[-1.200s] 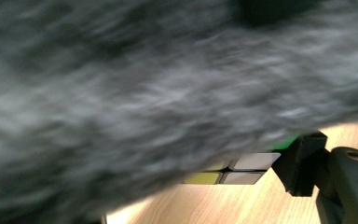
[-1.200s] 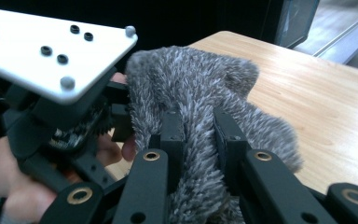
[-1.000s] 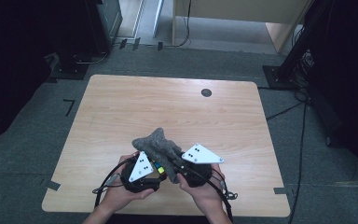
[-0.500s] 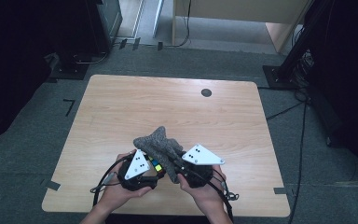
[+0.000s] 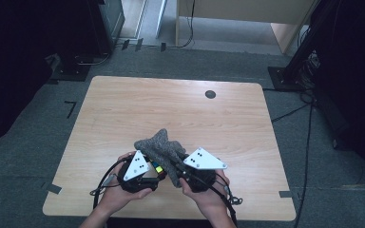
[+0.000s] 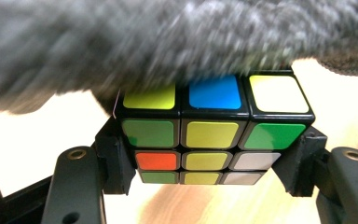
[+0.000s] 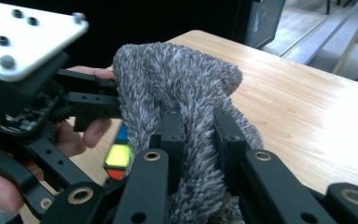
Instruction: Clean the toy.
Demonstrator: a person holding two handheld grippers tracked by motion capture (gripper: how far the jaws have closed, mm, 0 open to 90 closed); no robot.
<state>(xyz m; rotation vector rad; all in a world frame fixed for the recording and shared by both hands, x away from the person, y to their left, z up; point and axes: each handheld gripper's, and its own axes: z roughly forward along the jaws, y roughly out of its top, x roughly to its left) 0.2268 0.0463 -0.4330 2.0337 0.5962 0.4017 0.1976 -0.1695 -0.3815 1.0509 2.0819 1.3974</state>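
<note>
A colour puzzle cube [image 6: 212, 130] sits clamped between the two black jaws of my left gripper [image 6: 209, 161], held just above the wooden table [image 5: 171, 109]. A grey fuzzy cloth [image 5: 164, 147] lies draped over the cube's top; my right gripper [image 7: 198, 135] is shut on a fold of that cloth [image 7: 182, 98]. Seen from the high view, the left gripper [image 5: 148, 167] and the right gripper [image 5: 184, 172] are close together near the table's front edge, the cube [image 5: 158, 168] peeking out between them. The right gripper view catches part of the cube [image 7: 117, 156] beneath the cloth.
A small dark round spot [image 5: 210, 94] marks the far right part of the table. Cables [image 5: 107, 178] trail from the grippers over the front edge. Dark equipment stands [image 5: 95, 28] and a floor cable [image 5: 290, 111] surround the table.
The cloth has shifted slightly over the cube. Both hands have stayed almost where they were.
</note>
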